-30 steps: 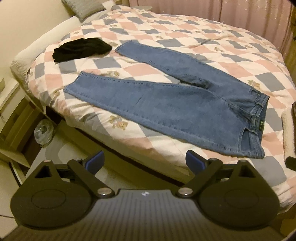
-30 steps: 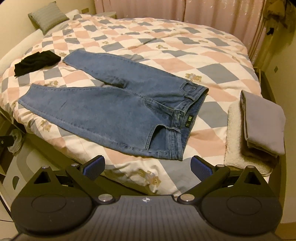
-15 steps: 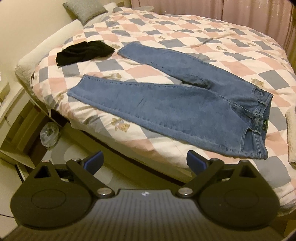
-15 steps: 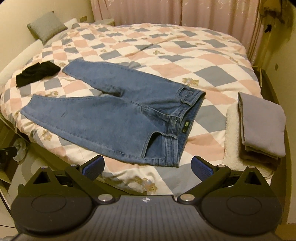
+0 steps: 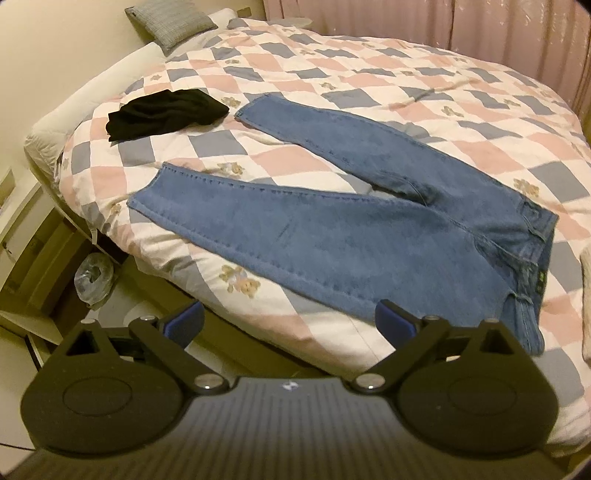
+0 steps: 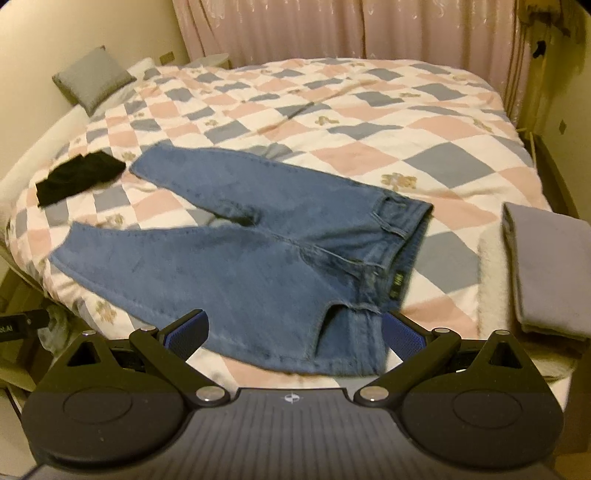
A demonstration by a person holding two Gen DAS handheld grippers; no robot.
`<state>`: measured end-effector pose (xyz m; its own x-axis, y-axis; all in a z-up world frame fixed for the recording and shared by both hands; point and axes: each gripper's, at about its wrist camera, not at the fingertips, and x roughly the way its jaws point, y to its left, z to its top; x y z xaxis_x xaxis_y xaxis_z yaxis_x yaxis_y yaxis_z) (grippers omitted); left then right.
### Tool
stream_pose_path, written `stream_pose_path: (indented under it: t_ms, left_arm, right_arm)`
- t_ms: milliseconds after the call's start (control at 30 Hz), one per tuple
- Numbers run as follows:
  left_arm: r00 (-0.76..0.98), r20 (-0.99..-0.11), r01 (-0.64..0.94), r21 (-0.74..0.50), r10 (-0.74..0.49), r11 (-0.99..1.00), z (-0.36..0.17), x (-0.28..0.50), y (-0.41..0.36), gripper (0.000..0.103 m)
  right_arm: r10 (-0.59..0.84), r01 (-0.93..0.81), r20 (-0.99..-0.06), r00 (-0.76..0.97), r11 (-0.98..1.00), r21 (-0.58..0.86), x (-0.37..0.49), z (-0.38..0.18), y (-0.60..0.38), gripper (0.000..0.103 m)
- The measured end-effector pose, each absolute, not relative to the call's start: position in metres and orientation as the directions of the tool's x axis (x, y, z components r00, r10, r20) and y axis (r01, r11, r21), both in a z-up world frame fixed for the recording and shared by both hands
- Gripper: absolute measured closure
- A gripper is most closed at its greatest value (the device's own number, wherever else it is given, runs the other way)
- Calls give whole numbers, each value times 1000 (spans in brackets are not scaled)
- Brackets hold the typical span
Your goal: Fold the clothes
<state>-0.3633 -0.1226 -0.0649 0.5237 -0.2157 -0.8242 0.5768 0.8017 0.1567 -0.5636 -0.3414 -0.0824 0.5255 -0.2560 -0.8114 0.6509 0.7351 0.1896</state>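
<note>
Left wrist view: the left hand-held gripper (image 5: 289,320) hangs wide open and empty, its blue pads spread well apart, just short of the bed's near edge. Ahead of it the jeans (image 5: 332,236) lie flat and unfolded on the checked quilt (image 5: 424,96), the two legs splayed in a V. The near leg runs ahead and off to the left, ending at a cuff well ahead-left of the fingers; the waistband sits ahead and to the right. Farther ahead-left, just beside the far leg's cuff, lies a crumpled black garment (image 5: 166,112). A grey pillow (image 5: 173,20) rests at the far left of the bed.

Right wrist view: the right hand-held gripper (image 6: 293,332) is likewise fully open with nothing in it. The jeans' (image 6: 258,266) waistband corner lies immediately ahead, between the spread fingers and slightly right. To the right sits a folded grey cloth (image 6: 546,269) stacked on a fleecy white one.

Judgement: folding has not begun; this looks like the approach to the first grasp. The next move likely calls for the right side to pinch the near waistband edge and the left to take the near leg, then lift both over the far leg so the legs stack evenly.
</note>
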Motion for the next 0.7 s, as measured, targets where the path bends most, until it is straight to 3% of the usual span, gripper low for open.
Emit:
stream_pose_path:
  t_ms: [133,300,500,567,700]
  left_arm:
    - [520,-820,602,153,-240,784,-76,-326,-130,5]
    - [471,-835,682,140,-284,718,-100,-255,-147,4]
    - [374,-871,803,132,-319,581,-128,-148,-191,5]
    - [339,-877,849,129,-340,513,-136,-109,-211,5]
    - [283,-873,925,139,-397,353,-151,-46,-253,5]
  right_arm:
    - [-200,668,-795,572,677,311,-544,-97,-358,0]
    - [-71,755,-823,563,450,478,-509,-148,-393,0]
    - [-41,852,-863,503,193,487,-448,-194,-409,0]
    - [-97,866,-867,490,173,470,-424,-192,-410,0]
    - [-342,870,-801,492,240,431,-376,-166,-404,4]
